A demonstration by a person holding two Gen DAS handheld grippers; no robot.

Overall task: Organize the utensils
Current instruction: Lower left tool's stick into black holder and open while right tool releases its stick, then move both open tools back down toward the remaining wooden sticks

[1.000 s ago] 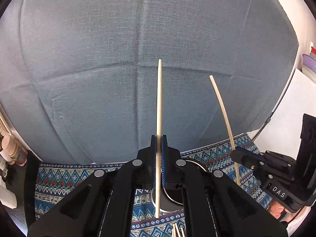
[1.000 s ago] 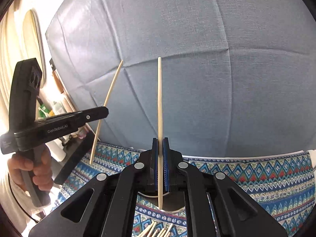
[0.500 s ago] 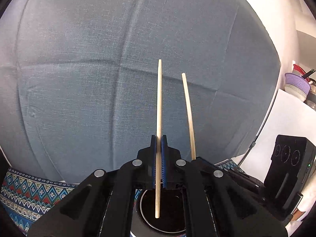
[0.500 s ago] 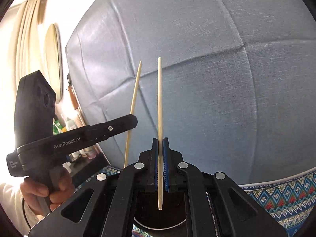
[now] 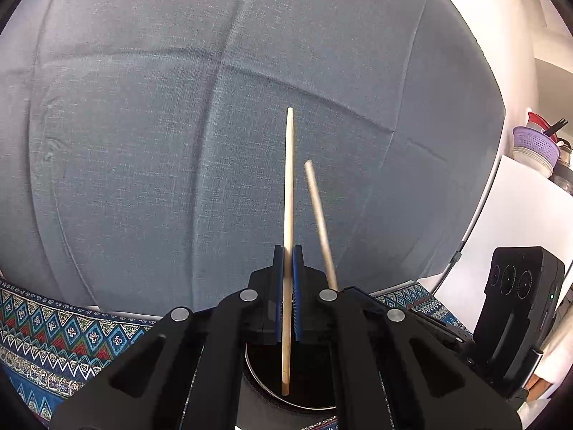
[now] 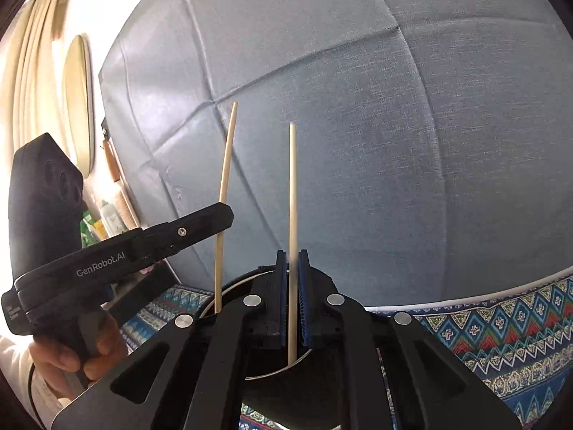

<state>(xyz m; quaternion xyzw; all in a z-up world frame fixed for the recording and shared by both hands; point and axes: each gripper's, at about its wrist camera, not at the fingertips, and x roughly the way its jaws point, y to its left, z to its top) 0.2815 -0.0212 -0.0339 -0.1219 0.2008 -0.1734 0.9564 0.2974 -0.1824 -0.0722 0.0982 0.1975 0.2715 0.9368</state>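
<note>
My left gripper (image 5: 287, 261) is shut on a pale wooden chopstick (image 5: 288, 186) that stands upright, its lower end over the dark mouth of a round metal holder (image 5: 265, 376). My right gripper (image 6: 292, 265) has its blue pads slightly apart around a second chopstick (image 6: 292, 193), which stands upright with its lower end inside the holder's rim (image 6: 229, 283). The second chopstick shows blurred in the left wrist view (image 5: 318, 215). The left gripper (image 6: 215, 218) and its chopstick (image 6: 225, 165) show at the left of the right wrist view.
A grey-blue cloth backdrop (image 5: 179, 125) fills the background. A patterned blue tablecloth (image 6: 501, 333) covers the table. Stacked bowls and a purple colander (image 5: 535, 147) stand on a white shelf at the right. Bottles (image 6: 104, 218) stand at the left.
Both grippers have come together over the round holder. The right gripper's pads have parted a little and its chopstick has slid lower between them. The left chopstick is still held.
</note>
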